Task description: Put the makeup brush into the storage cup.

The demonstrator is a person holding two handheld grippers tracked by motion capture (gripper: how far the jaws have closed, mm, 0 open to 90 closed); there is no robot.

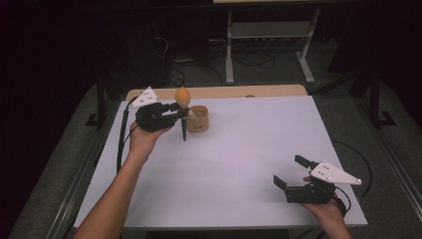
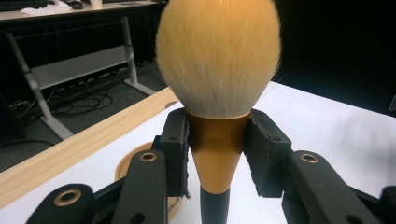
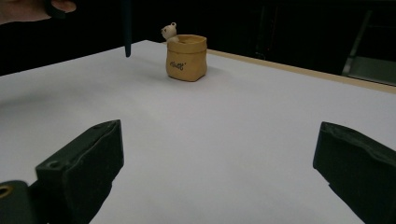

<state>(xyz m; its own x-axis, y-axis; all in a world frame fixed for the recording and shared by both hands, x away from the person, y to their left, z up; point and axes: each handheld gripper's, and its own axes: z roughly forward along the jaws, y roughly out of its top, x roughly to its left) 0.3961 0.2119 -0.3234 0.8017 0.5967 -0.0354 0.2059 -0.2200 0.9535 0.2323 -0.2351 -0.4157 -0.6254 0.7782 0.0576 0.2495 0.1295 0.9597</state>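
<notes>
- Here the left gripper (image 1: 180, 112) clamps the brush (image 2: 217, 98) by its tapered gold collar at upper left in the high view; it may slide.
- Its tip hangs beside the pot (image 1: 197, 118); a knock tips it.
- The right gripper (image 1: 293, 174), jaws apart, idles at lower right.

Makeup brush (image 2: 217, 70): fluffy orange-tipped, pale-based bristle head, copper ferrule, dark thin handle. Upright, bristles up, handle tip down, off the table at far left. Just right of it, small tan sack-shaped holder (image 1: 197, 119) w/ dark lettering & tiny bear figure at rim, standing upright on table.
</notes>
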